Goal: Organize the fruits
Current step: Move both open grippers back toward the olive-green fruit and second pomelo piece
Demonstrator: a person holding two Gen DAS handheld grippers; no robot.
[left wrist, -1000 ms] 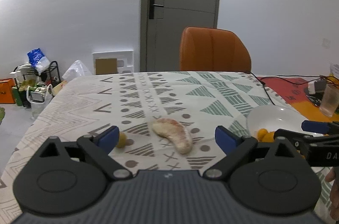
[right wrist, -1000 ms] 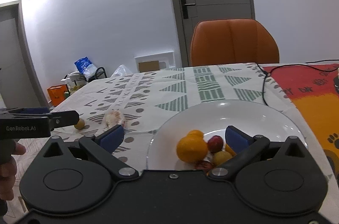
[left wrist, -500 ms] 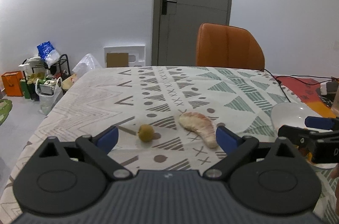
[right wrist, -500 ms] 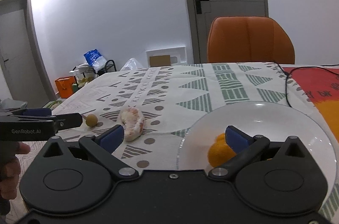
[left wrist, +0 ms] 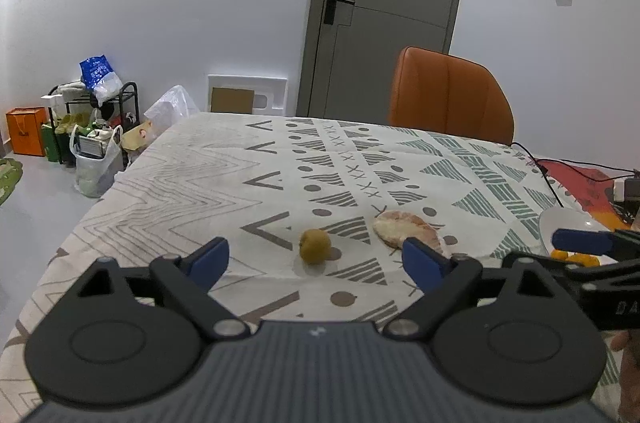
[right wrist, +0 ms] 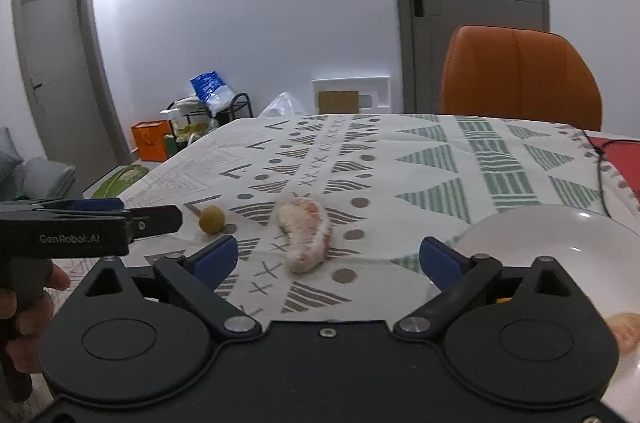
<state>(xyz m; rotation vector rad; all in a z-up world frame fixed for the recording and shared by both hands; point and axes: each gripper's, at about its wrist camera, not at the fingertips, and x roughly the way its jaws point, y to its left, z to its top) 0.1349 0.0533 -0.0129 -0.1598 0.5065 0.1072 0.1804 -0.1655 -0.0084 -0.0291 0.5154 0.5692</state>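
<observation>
A small yellow-green fruit (left wrist: 315,246) lies on the patterned tablecloth, just ahead of my open, empty left gripper (left wrist: 316,261). A peeled pomelo segment (left wrist: 408,233) lies to its right. In the right wrist view the segment (right wrist: 306,237) sits between the fingers of my open, empty right gripper (right wrist: 329,259), and the small fruit (right wrist: 211,219) is to its left. A white plate (right wrist: 560,243) at the right holds orange fruit (right wrist: 626,333), mostly hidden. The plate (left wrist: 560,223) also shows in the left wrist view.
An orange chair (left wrist: 450,95) stands behind the table's far edge. A black cable (left wrist: 540,165) runs over a red mat (left wrist: 580,179) at the right. Bags and a rack (left wrist: 92,127) stand on the floor at the left.
Both grippers have swung left. The small fruit now sits centred ahead of the left gripper, and the pomelo segment ahead of the right gripper. The plate has slid toward the right edge.
</observation>
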